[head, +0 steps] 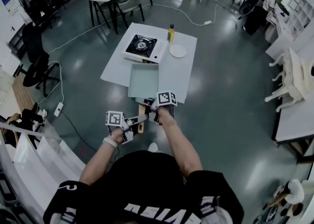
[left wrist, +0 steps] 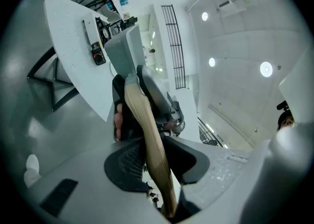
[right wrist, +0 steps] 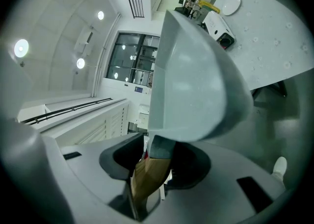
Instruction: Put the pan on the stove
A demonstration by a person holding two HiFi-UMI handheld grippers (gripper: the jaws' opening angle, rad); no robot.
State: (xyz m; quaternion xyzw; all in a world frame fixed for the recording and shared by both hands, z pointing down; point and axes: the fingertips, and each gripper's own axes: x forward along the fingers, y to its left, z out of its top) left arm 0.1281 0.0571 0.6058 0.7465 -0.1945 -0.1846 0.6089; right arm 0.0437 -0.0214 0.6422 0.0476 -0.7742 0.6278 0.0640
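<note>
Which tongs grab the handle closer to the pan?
The right tongs, gripping the wooden handle right beside the grey pan; the left tongs hold it farther back.

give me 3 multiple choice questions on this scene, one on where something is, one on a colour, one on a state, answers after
1. Where does the stove sit on the table?
A) at the near edge, by the person
B) at the far side, left of the bottle
C) hanging off the right edge

2. What colour is the bottle?
A) yellow
B) red
C) blue

3. What state is the pan in?
A) resting on the stove
B) upside down on the table
C) held by its handle in the left gripper and right gripper

Answers:
1 B: in the head view it lies beyond the pan, beside the bottle.
2 A: its body is yellow.
3 C: both gripper views show jaws closed on the wooden handle.
</note>
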